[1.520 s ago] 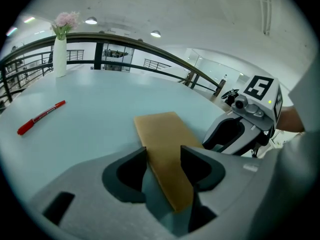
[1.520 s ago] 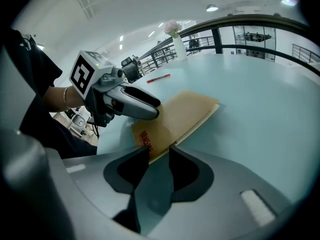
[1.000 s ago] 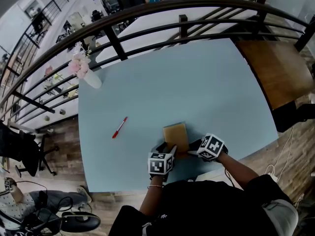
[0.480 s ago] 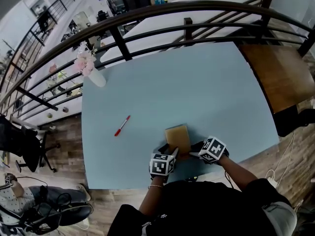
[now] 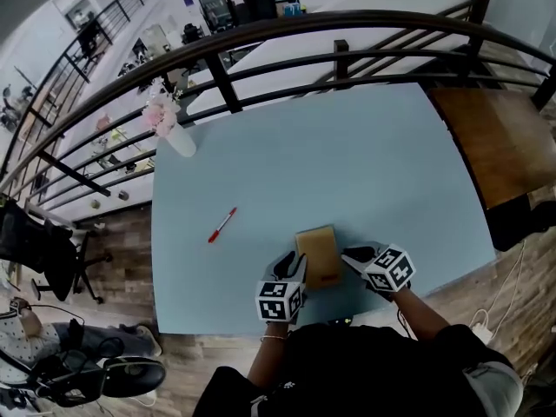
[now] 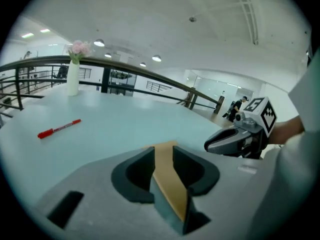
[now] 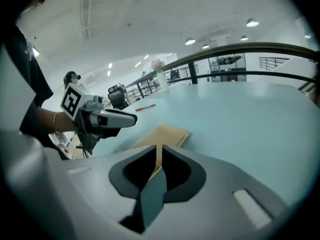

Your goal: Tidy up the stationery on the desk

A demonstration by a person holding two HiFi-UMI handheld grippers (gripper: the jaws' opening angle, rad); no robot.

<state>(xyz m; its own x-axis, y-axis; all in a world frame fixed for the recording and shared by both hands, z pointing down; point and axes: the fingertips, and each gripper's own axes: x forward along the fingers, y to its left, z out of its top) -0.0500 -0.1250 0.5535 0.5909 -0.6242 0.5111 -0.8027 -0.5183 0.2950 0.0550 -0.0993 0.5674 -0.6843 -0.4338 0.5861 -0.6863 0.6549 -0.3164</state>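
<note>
While a red pen [image 5: 221, 225] lies well off to the left on the pale blue desk [image 5: 365, 155], nearer than a white vase [image 5: 181, 140] of pink flowers, the left gripper [image 5: 294, 268] clamps the left edge of a tan notebook [image 5: 317, 248] by the desk's near edge, its jaws having just closed onto the cover; the right gripper [image 5: 349, 256], whose jaws have likewise just been closing, pinches the opposite edge. The notebook sits squarely between the two claws, its long axis running away from the person toward the dark railing [image 5: 341, 63], so neither hand is nearer and any lift looks to depend on both moving together. Flat, plain and kraft-brown, with squared corners and no visible print, it seems stiff enough to carry level. The pen, not yet gathered, lies closer to the left gripper
</note>
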